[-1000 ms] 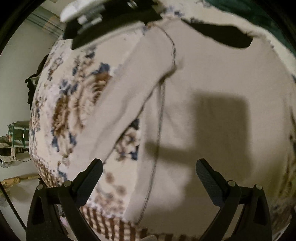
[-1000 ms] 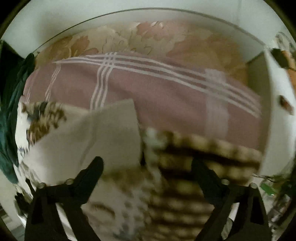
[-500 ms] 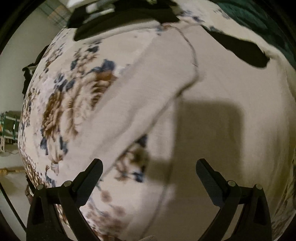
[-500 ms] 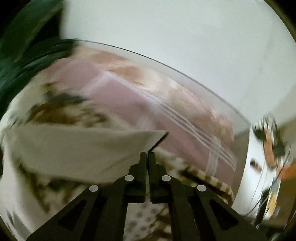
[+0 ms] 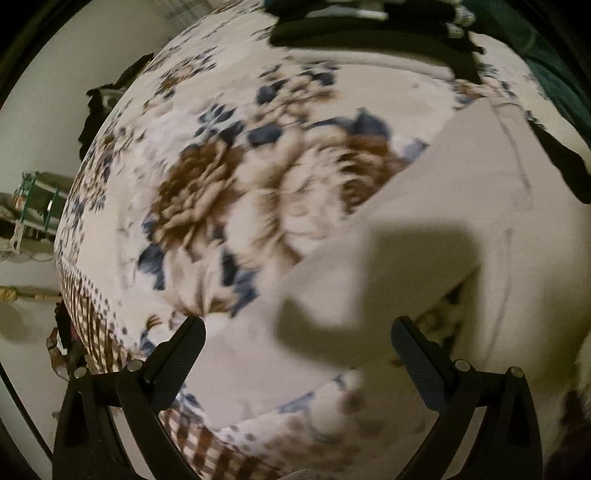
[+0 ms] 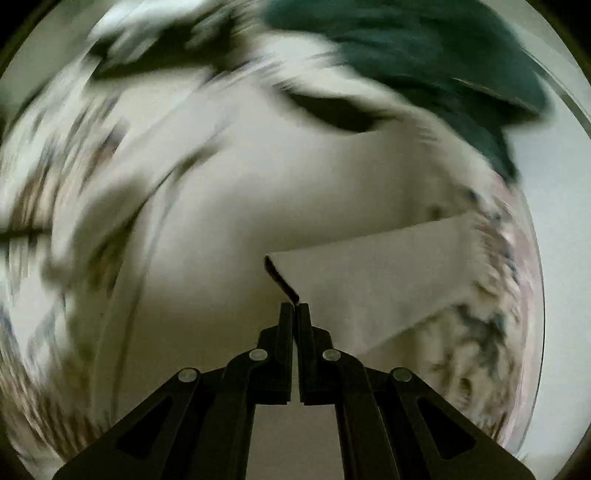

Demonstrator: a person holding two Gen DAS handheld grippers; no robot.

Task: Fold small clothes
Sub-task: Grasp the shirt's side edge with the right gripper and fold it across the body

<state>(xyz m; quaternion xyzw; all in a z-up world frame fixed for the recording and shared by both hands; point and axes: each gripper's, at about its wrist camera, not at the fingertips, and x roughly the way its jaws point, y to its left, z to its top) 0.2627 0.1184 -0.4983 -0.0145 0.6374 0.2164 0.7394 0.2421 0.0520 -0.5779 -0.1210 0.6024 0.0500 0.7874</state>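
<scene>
A cream long-sleeved shirt point(image 5: 461, 206) lies spread on a floral blanket point(image 5: 229, 192). Its sleeve point(image 5: 332, 295) runs down toward my left gripper point(image 5: 297, 343), which is open and empty just above the sleeve's cuff end. In the right wrist view my right gripper point(image 6: 294, 308) is shut on the dark-lined cuff of the other sleeve point(image 6: 376, 280) and holds it lifted over the shirt body point(image 6: 258, 184). The shirt's dark neck opening point(image 6: 332, 110) lies beyond. The right wrist view is blurred.
Dark clothes point(image 5: 369, 33) lie at the blanket's far edge. A dark green cloth point(image 6: 424, 55) sits past the shirt's collar. The blanket's checked border point(image 5: 88, 325) hangs over the bed's edge at the left, with the floor and clutter point(image 5: 33, 206) below.
My right gripper shut on the sleeve cuff and swung it over the shirt body. My left gripper moved left along the other sleeve toward its cuff, staying open.
</scene>
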